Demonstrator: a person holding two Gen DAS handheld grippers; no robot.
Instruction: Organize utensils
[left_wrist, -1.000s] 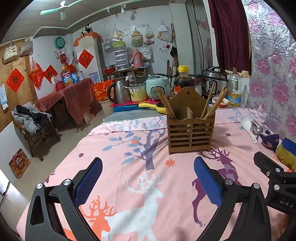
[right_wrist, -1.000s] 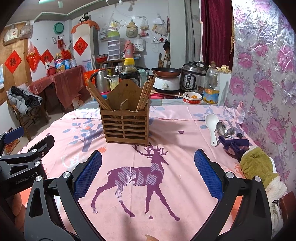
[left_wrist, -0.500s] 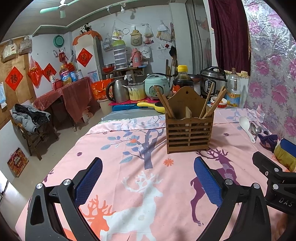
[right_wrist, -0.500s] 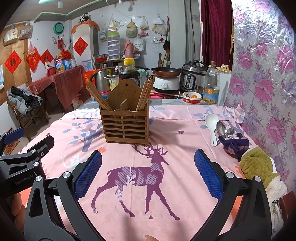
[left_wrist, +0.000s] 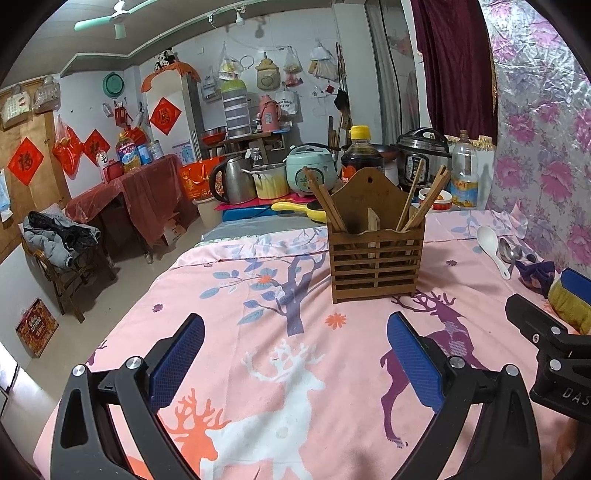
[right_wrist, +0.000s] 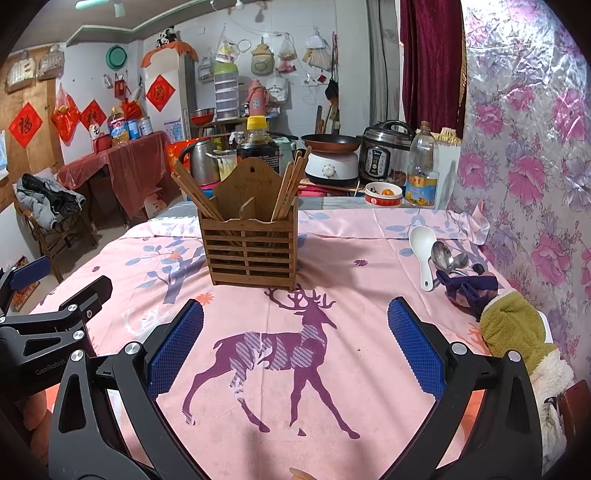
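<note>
A slatted wooden utensil holder (left_wrist: 375, 258) (right_wrist: 253, 245) stands upright on the pink deer-print tablecloth, with chopsticks (right_wrist: 286, 190) leaning in both of its sides. A white ceramic spoon (right_wrist: 424, 251) (left_wrist: 493, 249) and metal spoons (right_wrist: 445, 256) lie on the cloth to the right of the holder. My left gripper (left_wrist: 295, 354) hovers open over the near cloth, nothing between its blue pads. My right gripper (right_wrist: 295, 345) is likewise open and empty above the purple deer, short of the holder.
A dark purple cloth (right_wrist: 467, 288) and a green fuzzy cloth (right_wrist: 515, 328) lie at the table's right edge, by the floral wall. Behind the table sit a soy sauce bottle (right_wrist: 258, 142), kettle, cookers, an oil bottle (right_wrist: 421, 173) and a small bowl (right_wrist: 382, 194).
The left gripper has drifted back a little, so the holder looks slightly farther and lower left. The right view is almost unchanged. Both stayed open.
</note>
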